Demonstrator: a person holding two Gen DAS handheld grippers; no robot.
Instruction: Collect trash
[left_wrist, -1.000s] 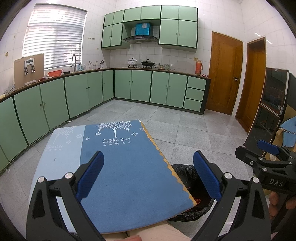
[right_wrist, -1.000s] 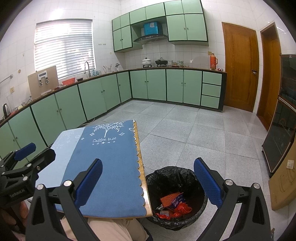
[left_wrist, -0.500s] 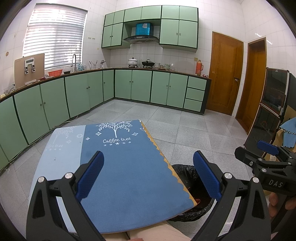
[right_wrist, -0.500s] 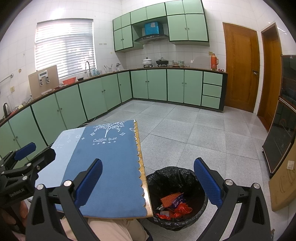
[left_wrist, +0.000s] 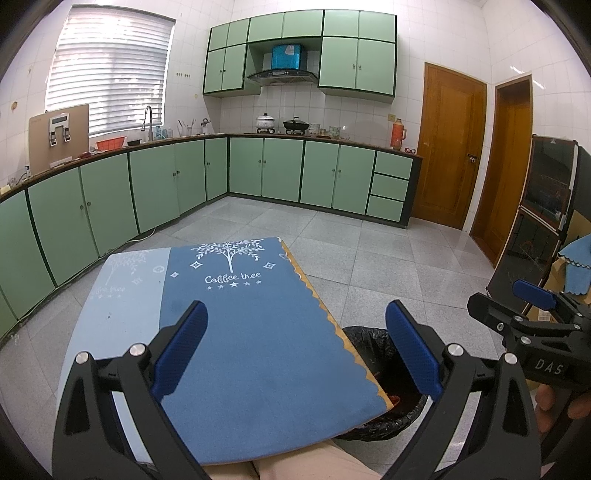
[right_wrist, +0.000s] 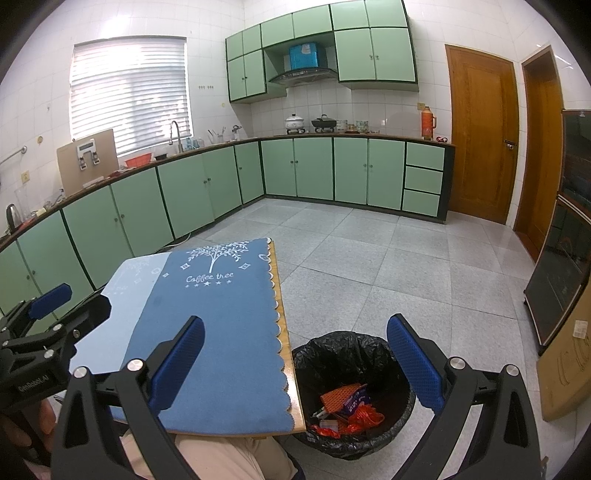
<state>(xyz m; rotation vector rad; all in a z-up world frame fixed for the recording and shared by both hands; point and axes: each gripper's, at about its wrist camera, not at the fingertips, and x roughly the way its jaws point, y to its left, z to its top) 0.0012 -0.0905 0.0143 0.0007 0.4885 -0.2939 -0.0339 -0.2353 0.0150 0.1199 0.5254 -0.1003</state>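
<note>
A bin lined with a black bag (right_wrist: 351, 354) stands on the floor at the table's right edge and holds red and orange wrappers (right_wrist: 345, 404); in the left wrist view the bin (left_wrist: 369, 343) is partly hidden by the table. The table (left_wrist: 255, 332) has a blue cloth reading "Coffee tree" with no trash visible on it. My left gripper (left_wrist: 295, 350) is open and empty above the table's near end. My right gripper (right_wrist: 295, 358) is open and empty, above the table's right edge and the bin.
Green cabinets (right_wrist: 207, 188) run along the left and back walls, with pots and a red thermos (right_wrist: 427, 123) on the counter. Two wooden doors (right_wrist: 480, 140) are at the back right. A dark glass cabinet (right_wrist: 561, 273) and cardboard (right_wrist: 565, 365) stand at the right. The floor is grey tile.
</note>
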